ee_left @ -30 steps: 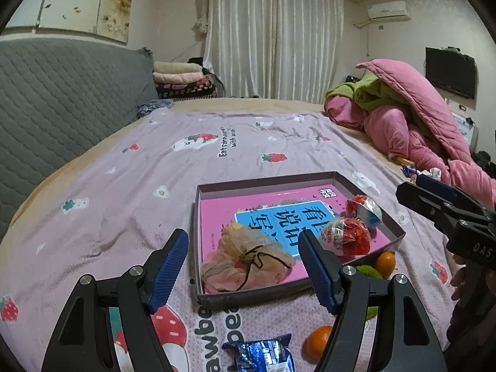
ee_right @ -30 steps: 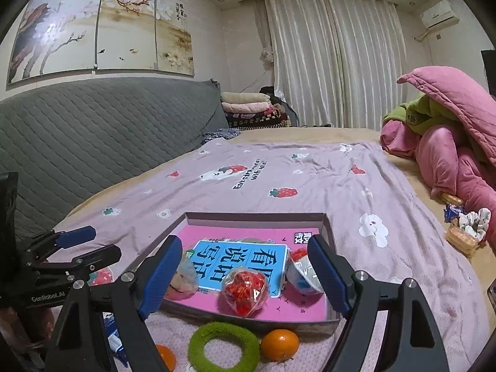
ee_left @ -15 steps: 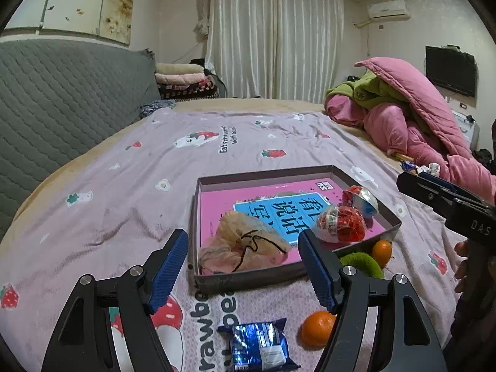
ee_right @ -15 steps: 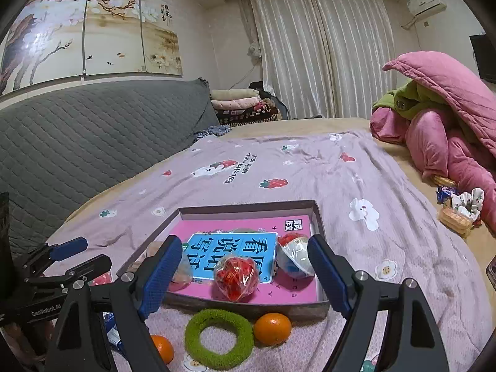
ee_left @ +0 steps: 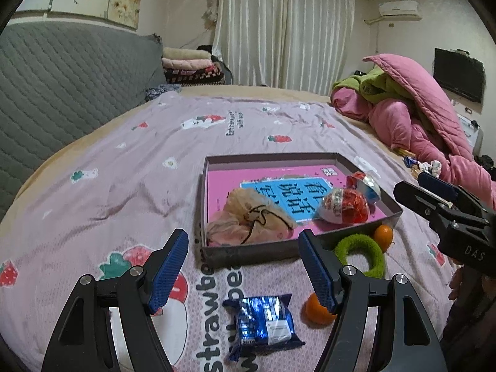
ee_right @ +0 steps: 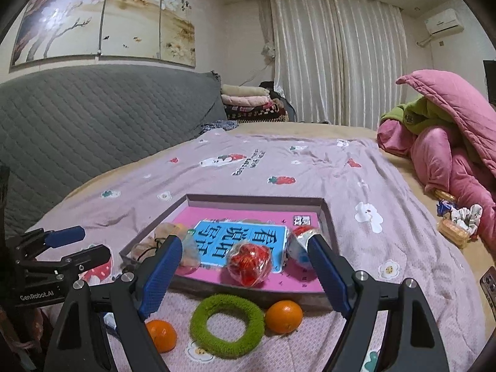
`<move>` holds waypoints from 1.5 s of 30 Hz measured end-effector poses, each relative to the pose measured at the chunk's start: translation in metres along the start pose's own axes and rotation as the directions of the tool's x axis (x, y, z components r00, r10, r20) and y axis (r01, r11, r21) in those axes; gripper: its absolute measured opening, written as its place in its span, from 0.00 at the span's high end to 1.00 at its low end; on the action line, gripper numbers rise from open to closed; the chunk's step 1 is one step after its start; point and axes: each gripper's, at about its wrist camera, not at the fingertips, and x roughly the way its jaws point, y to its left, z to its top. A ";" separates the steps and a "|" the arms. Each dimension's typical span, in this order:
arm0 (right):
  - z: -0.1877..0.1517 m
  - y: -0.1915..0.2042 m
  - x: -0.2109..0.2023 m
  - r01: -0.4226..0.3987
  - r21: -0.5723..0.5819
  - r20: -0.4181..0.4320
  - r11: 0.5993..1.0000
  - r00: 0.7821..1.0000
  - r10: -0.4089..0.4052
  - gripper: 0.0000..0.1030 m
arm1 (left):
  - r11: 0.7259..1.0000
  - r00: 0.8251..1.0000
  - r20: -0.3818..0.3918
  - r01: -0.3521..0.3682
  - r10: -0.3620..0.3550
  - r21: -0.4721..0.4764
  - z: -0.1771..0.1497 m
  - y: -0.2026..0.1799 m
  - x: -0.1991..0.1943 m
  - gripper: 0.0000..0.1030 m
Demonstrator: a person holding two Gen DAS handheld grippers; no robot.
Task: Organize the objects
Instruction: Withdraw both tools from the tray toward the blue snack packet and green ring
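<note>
A shallow grey box [ee_left: 248,250] [ee_right: 328,217] lies on the bed, holding a pink book [ee_left: 291,197] [ee_right: 238,241], a beige pouch [ee_left: 248,220], a red-wrapped egg [ee_left: 345,206] [ee_right: 249,262] and a second wrapped egg [ee_left: 367,183] [ee_right: 296,248]. In front of the box lie a green fuzzy ring [ee_left: 361,252] [ee_right: 228,325], two oranges [ee_left: 317,311] [ee_left: 383,237] [ee_right: 161,334] [ee_right: 283,316] and a blue snack packet [ee_left: 265,322]. My left gripper [ee_left: 245,272] hovers open above the packet. My right gripper [ee_right: 245,274] hangs open over the ring and the box's near edge, empty.
The bed has a lilac strawberry-print sheet [ee_left: 124,170]. A grey quilted headboard [ee_right: 93,117] runs along the left. A heap of pink and green quilts [ee_left: 418,114] [ee_right: 449,142] lies at the right, with small snacks [ee_right: 455,226] beside it. Folded blankets [ee_right: 248,102] stand at the back.
Both grippers have drawn back a little from the box and sunk slightly, so the snack packet, oranges and ring show more fully. Both stay open.
</note>
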 end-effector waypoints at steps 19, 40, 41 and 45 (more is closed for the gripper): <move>-0.025 0.009 -0.012 -0.027 -0.012 -0.070 1.000 0.997 0.026 0.20 | 0.999 0.997 -0.069 -0.027 0.029 0.029 -0.026 -0.006 -0.007 0.27; -0.048 0.024 -0.024 -0.012 -0.084 -0.113 0.996 0.994 0.002 0.20 | 0.999 0.993 -0.114 -0.012 0.016 0.032 -0.046 -0.009 -0.016 0.27; -0.050 0.025 -0.025 -0.013 -0.086 -0.117 0.996 0.993 0.003 0.20 | 0.999 0.993 -0.118 -0.011 0.015 0.032 -0.046 -0.009 -0.016 0.27; -0.054 0.027 -0.025 -0.006 -0.104 -0.130 0.995 0.991 -0.008 0.20 | 1.000 0.991 -0.136 -0.010 0.013 0.025 -0.050 -0.008 -0.015 0.27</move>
